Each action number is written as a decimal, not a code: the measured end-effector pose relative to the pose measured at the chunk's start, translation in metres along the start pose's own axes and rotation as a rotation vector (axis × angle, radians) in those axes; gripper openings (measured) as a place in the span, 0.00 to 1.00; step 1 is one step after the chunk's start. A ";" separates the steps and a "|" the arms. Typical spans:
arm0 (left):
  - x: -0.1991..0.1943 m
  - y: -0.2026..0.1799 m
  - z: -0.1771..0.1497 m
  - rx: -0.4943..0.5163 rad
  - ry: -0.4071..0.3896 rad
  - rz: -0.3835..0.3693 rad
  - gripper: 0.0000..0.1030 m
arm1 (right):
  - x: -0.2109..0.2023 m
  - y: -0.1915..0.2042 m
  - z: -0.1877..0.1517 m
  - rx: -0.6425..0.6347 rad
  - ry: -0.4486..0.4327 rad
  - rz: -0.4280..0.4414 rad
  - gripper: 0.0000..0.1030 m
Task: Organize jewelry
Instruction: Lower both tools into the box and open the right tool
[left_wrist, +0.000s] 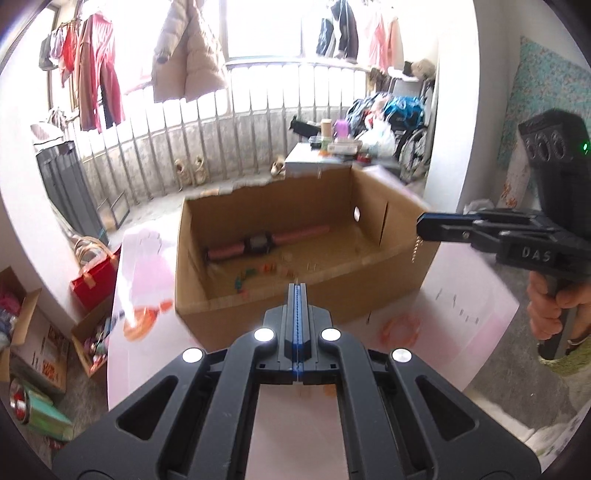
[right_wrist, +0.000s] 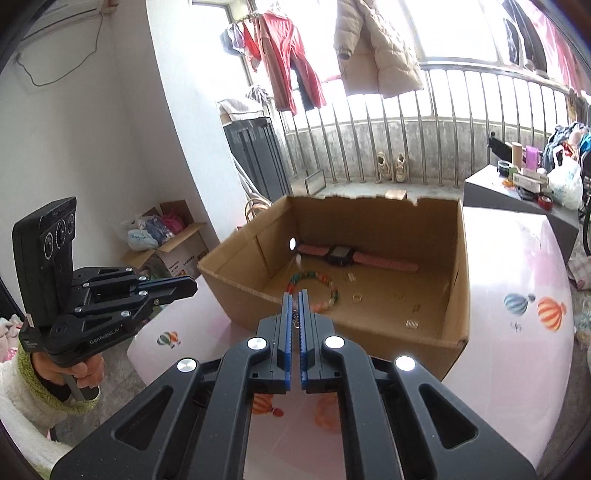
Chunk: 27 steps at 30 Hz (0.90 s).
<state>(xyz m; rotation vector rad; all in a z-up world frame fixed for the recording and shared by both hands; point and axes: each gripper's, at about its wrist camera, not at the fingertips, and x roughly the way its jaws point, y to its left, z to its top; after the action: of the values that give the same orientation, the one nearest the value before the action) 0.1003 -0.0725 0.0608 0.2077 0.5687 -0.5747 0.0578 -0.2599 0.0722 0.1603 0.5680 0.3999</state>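
Note:
An open cardboard box (left_wrist: 402, 229) (right_wrist: 456, 295) stands on a pink table. Inside lie a pink-strapped watch (right_wrist: 341, 256) (left_wrist: 258, 243), a coloured bead bracelet (right_wrist: 325, 284) and small gold pieces (right_wrist: 356, 297). My right gripper (right_wrist: 295, 295) (left_wrist: 421, 227) is shut on a thin gold chain (left_wrist: 416, 249) (right_wrist: 296, 320), which dangles from its tips by the box's right corner. My left gripper (left_wrist: 297, 286) (right_wrist: 192, 286) is shut and empty, just short of the box's near wall.
The pink table (right_wrist: 517, 266) carries balloon prints. A dark side table (right_wrist: 517, 199) with bottles and bags stands behind on the right. Open boxes of clutter (right_wrist: 166, 236) and a red gift bag (left_wrist: 94, 280) sit on the floor to the left. A railing with hung clothes runs behind.

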 end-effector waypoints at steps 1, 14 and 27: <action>0.002 0.003 0.007 -0.003 -0.005 -0.013 0.00 | 0.000 -0.002 0.005 -0.003 -0.005 0.001 0.03; 0.096 0.049 0.062 -0.139 0.151 -0.195 0.00 | 0.051 -0.049 0.066 0.037 0.100 0.029 0.03; 0.171 0.059 0.060 -0.215 0.323 -0.183 0.31 | 0.101 -0.079 0.063 0.088 0.242 0.007 0.14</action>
<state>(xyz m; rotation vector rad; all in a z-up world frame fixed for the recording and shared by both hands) 0.2789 -0.1220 0.0159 0.0438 0.9648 -0.6570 0.1960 -0.2930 0.0549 0.1998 0.8246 0.4043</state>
